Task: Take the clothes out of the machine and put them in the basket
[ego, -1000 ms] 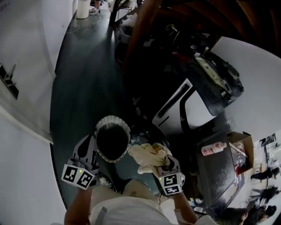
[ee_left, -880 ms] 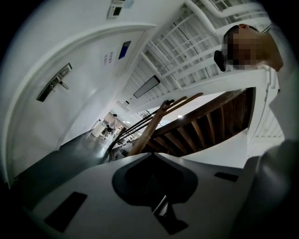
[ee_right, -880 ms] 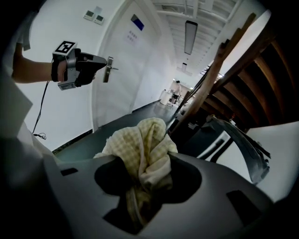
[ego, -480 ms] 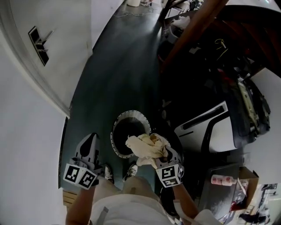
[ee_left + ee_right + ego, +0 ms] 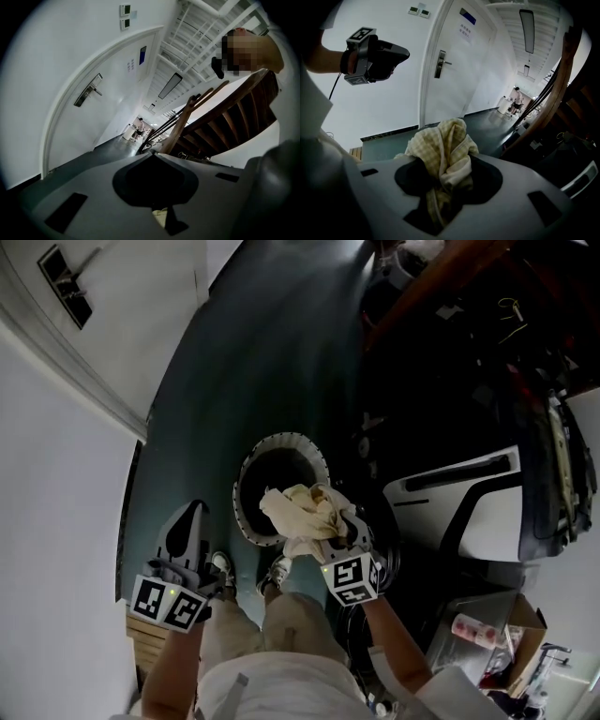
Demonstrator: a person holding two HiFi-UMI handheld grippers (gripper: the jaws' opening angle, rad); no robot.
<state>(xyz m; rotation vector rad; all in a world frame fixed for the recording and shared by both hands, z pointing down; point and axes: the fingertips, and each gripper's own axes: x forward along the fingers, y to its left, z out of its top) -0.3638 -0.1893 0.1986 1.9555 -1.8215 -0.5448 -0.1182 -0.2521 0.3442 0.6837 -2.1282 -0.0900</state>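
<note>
Head camera looks steeply down on the basket (image 5: 295,439); both handheld cameras face the corridor (image 5: 123,143), sharing the white door (image 5: 110,89).

Crumpled woven cloth (image 5: 440,150), glossy dark floor (image 5: 262,352)

A building's corridor: signed white door (image 5: 454,65), wooden staircase (image 5: 225,122), ceiling strip lights (image 5: 527,30), dark floor (image 5: 253,362).

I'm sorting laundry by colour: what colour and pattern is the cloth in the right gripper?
The cloth is pale yellow-and-white check, clearest in the right gripper view.
</note>
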